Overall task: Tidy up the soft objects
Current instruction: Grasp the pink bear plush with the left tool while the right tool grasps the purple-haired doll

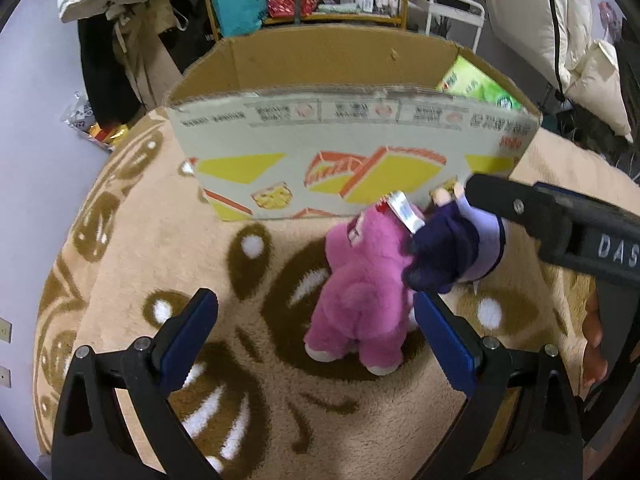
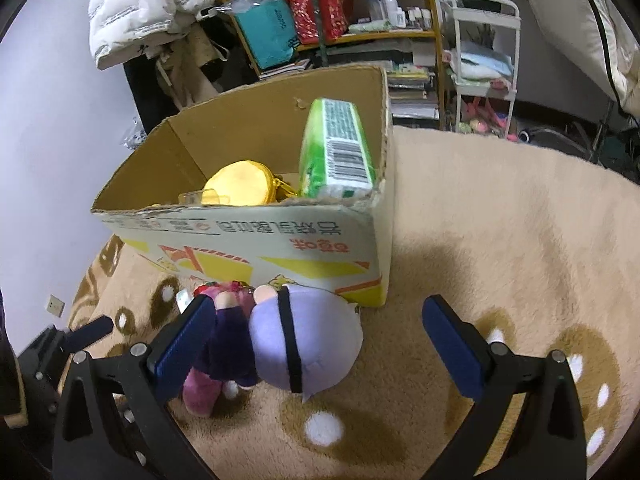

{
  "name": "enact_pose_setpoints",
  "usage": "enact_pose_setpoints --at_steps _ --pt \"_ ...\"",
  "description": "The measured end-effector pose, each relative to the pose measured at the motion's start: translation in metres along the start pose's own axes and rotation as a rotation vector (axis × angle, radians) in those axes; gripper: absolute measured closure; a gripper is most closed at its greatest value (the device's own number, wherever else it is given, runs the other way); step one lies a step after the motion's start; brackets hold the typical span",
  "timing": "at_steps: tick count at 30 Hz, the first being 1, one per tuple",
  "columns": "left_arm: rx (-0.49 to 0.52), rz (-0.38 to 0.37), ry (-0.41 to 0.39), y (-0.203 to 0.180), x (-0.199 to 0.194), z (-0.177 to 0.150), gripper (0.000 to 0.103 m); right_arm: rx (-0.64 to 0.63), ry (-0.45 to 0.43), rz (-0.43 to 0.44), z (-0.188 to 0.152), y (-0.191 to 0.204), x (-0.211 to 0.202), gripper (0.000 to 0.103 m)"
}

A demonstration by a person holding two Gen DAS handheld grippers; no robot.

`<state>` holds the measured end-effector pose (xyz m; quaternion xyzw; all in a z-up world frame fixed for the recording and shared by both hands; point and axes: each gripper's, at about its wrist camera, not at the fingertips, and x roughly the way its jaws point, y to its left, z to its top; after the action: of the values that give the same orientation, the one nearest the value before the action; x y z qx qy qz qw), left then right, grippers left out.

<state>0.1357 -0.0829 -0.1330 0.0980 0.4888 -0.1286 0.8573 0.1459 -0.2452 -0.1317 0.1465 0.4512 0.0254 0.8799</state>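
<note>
A pink plush bear (image 1: pixel 360 288) lies on the beige rug just before an open cardboard box (image 1: pixel 340 160). A doll with a lavender head and dark purple clothes (image 2: pixel 304 340) lies against the bear's right side; it also shows in the left wrist view (image 1: pixel 452 248). My left gripper (image 1: pixel 316 340) is open, its fingers either side of the bear's legs. My right gripper (image 2: pixel 320 340) is open, with the doll's head between its fingers and its left finger (image 2: pixel 184 340) beside the doll's body. The box (image 2: pixel 240 232) holds a yellow round pouch (image 2: pixel 240 184) and a green tissue pack (image 2: pixel 336 148).
The rug (image 2: pixel 500 220) stretches right of the box. A yellow shelf with bags and bottles (image 2: pixel 320 12), a white cart (image 2: pixel 480 60) and a white padded jacket (image 2: pixel 136 4) stand behind. A pillow (image 1: pixel 560 32) lies at far right.
</note>
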Motion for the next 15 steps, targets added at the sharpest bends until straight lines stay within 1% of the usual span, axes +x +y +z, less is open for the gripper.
enact_pose_setpoints --at_steps 6,12,15 --pt "0.025 -0.002 0.032 -0.007 0.013 -0.002 0.005 0.032 0.025 0.024 0.0 -0.002 0.009 0.0" --pt "0.033 -0.004 0.057 -0.009 0.023 -0.004 0.005 0.015 0.045 0.046 -0.002 0.006 0.016 0.0" --pt "0.026 -0.022 0.077 -0.009 0.03 -0.004 0.005 -0.001 0.073 0.037 -0.004 0.01 0.022 0.0"
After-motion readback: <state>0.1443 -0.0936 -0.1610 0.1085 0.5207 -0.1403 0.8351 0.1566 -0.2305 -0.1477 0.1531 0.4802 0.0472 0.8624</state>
